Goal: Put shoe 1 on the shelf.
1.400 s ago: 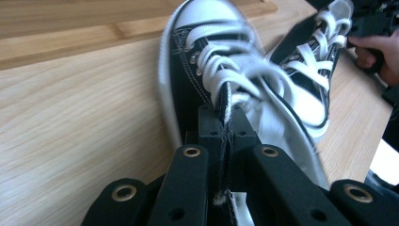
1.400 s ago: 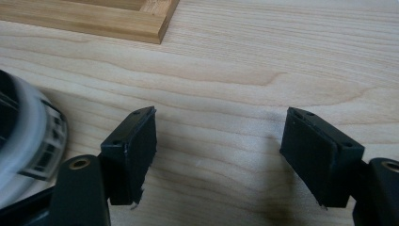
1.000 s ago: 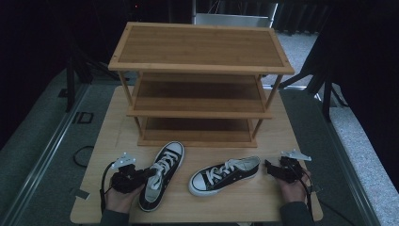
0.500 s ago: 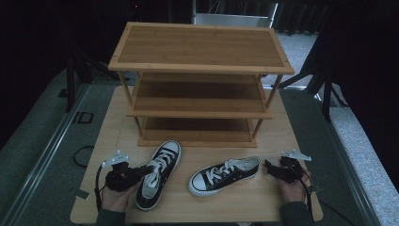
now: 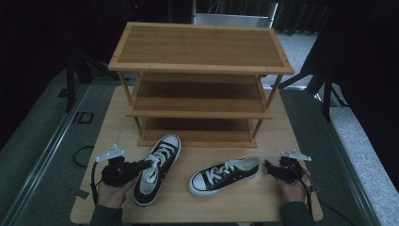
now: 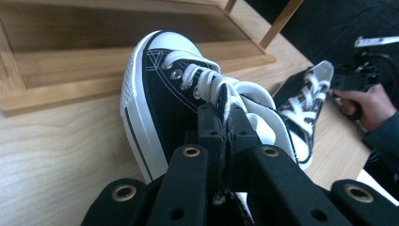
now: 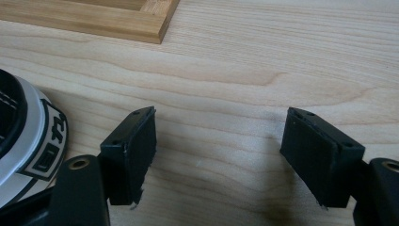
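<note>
A black-and-white canvas sneaker (image 5: 157, 167) lies on the wooden table (image 5: 263, 207) at the front left, toe towards the shelf. My left gripper (image 5: 149, 163) comes in from its left and is shut on the sneaker's (image 6: 160, 89) upper edge by the laces, its jaws (image 6: 228, 122) pinching the black fabric. A second matching sneaker (image 5: 226, 174) lies at the front right, toe pointing left. My right gripper (image 5: 269, 168) sits just behind its heel (image 7: 33, 141), jaws (image 7: 219, 141) open over bare wood and holding nothing.
A three-tier wooden shoe rack (image 5: 200, 70) stands at the back of the table, its shelves bare and its base (image 7: 94, 16) close ahead of both sneakers. The person's right hand (image 6: 362, 101) shows beyond the second sneaker (image 6: 310, 94). Dark floor surrounds the table.
My left gripper has risen a little and drawn slightly left with the sneaker in its grip. The right gripper and the second sneaker have stayed put.
</note>
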### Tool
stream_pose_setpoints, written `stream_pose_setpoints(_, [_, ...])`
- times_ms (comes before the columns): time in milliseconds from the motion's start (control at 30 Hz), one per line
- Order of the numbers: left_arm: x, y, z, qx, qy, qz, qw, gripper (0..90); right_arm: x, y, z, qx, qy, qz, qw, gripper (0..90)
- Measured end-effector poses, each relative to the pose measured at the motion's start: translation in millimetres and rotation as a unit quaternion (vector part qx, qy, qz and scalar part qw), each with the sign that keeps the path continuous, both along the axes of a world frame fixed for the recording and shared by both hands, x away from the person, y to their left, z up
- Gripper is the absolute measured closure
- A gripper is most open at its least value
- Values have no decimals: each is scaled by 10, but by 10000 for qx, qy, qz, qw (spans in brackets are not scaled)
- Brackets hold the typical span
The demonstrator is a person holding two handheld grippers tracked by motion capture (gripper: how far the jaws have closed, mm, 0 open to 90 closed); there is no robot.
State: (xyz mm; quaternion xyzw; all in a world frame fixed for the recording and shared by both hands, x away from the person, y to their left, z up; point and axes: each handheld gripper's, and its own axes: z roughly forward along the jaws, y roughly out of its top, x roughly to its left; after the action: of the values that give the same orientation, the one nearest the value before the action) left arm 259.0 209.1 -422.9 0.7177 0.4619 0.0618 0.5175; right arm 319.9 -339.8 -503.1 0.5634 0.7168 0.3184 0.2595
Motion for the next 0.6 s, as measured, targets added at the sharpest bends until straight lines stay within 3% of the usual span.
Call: stream_pose_setpoints(600, [64, 81, 394, -201, -110, -118, 9997, 877, -1, 2, 0, 6, 0, -1, 10000, 266])
